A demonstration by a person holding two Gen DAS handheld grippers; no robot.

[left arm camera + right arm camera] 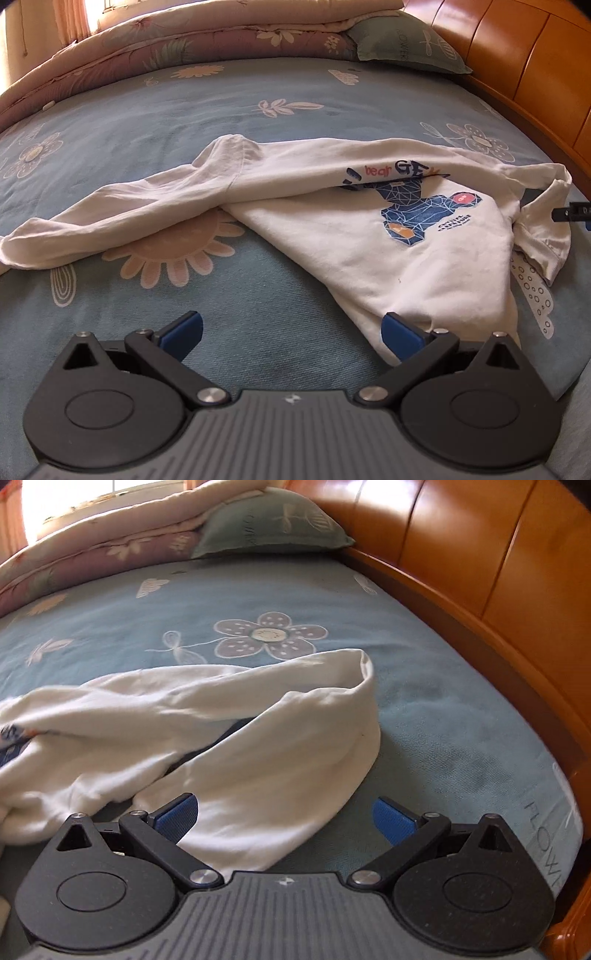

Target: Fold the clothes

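Presently on the bed: one white long-sleeved shirt (369, 236) with a blue printed figure on the chest, lying rumpled on the blue flowered sheet (155, 122), not laid flat and not in a tidy fold. Long axis: runs left to right across the left wrist view, from a sleeve (92, 221) stretched far out to the left, through the body in the middle, to a bunched sleeve or cuff at the right edge. Upper part of the body is doubled over itself, half covering the print. Left gripper (291, 334): jaws spread wide, nothing between them; its right-hand pad sits at the near corner of the shirt body, while its left-hand pad is over bare sheet, so the garment lies ahead and to the right of it. Right gripper (286, 814): also spread wide and holding nothing; a loop of white cloth (258, 753) lies directly ahead and runs in between its fingers on the left side, bare sheet on the right. Nearer hand: the right gripper for the bunched end, the left gripper for the near corner; the long sleeve is well apart from both. Surroundings: folded quilt (192, 40), green pillow (402, 40), wooden headboard (524, 62). Stage of folding cannot be settled from this lie.
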